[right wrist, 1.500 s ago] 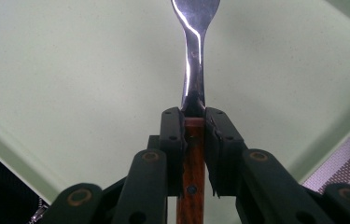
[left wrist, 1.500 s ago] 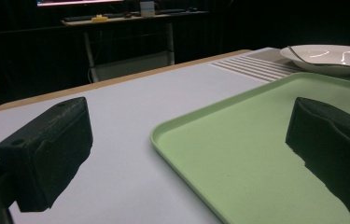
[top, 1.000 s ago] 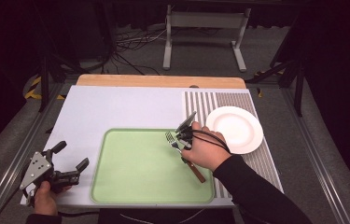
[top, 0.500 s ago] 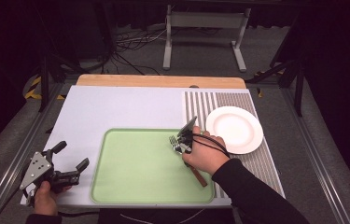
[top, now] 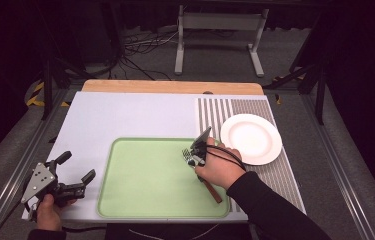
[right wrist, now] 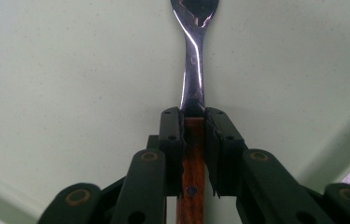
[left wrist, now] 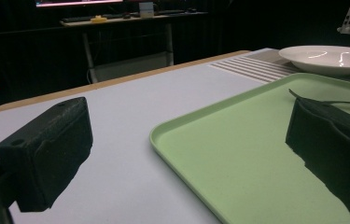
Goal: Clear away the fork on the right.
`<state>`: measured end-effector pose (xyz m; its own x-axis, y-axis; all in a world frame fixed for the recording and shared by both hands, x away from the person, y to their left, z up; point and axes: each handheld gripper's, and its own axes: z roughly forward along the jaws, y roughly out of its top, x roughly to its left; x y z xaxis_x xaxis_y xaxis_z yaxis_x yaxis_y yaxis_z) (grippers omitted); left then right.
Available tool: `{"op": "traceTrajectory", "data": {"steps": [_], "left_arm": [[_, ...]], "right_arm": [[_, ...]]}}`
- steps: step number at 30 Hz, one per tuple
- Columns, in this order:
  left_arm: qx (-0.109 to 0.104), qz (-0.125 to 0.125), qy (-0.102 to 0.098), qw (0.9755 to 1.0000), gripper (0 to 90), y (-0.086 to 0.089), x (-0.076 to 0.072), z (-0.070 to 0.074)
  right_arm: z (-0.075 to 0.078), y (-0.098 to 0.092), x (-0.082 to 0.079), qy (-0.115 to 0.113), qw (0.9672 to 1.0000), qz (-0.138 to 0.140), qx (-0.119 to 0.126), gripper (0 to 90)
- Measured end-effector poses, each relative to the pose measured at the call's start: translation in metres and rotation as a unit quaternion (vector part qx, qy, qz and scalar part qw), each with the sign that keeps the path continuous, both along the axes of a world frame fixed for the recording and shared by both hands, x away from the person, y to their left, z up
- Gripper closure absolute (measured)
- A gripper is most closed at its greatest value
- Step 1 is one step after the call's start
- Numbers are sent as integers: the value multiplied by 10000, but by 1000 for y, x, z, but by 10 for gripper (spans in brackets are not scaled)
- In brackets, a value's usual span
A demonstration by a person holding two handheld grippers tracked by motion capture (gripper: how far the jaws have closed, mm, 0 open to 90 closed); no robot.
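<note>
- The right gripper [top: 198, 150] is pinching the wooden handle of a fork [right wrist: 192, 70] over the green tray [top: 140, 210], near its right edge.
- The left gripper [top: 75, 172] is hovering spread wide at the table's [top: 125, 115] front-left corner.
- A white plate [top: 251, 138] is sitting by the right edge.

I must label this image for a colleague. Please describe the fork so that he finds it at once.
Find the green tray on the white table, left of the white plate. At its right edge, the right gripper is clamped on the fork. It alone has a wooden handle and a shiny metal neck.

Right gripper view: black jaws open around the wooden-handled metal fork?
No, the right gripper is clamped on the wooden-handled metal fork, both pads touching its handle.
</note>
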<state>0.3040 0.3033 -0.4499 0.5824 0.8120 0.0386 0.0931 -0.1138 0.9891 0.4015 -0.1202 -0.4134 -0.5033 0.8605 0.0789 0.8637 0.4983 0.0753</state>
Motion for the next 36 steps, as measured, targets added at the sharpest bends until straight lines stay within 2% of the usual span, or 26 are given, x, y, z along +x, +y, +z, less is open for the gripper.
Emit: {"op": "traceTrajectory", "data": {"steps": [4,12,15,16,18,19,22,23,24,25,26,27,30,33,36], "left_arm": [[2,-1,-6,10000,12,0,0,0],[4,0,1,10000,12,0,0,0],[-5,3,-6,10000,12,0,0,0],[-4,1,-8,10000,12,0,0,0],[13,2,-6,10000,12,0,0,0],[11,-2,-4,10000,12,0,0,0],[0,9,-6,10000,12,0,0,0],[-2,17,-7,10000,12,0,0,0],[-4,17,-12,10000,12,0,0,0],[-7,20,-19,10000,12,0,-1,0],[3,13,-15,10000,12,0,-1,1],[3,13,-15,10000,12,0,-1,1],[9,15,-21,10000,12,1,-1,1],[3,13,-19,10000,12,1,-1,1],[4,4,-19,10000,12,0,-1,1]], "right_arm": [[0,0,0,4,10000,41,-21,771],[5,-2,2,-207,9995,194,151,638],[8,-3,3,-342,9986,314,235,591],[9,-4,3,-478,9976,416,276,568],[11,-4,4,-792,9935,712,396,540],[13,-3,5,-897,9914,831,461,557],[17,-3,5,-1041,9852,1244,561,748],[19,-2,4,-1124,9814,1419,633,788],[20,-2,4,-1230,9763,1647,681,848],[21,-2,4,-1287,9733,1777,674,876],[21,-1,5,-1412,9677,1979,674,895],[21,-1,5,-1412,9677,1979,674,895],[17,0,7,-1601,9561,2311,826,898],[13,0,9,-1738,9473,2504,990,898],[10,0,12,-1778,9434,2549,1159,898]]}}
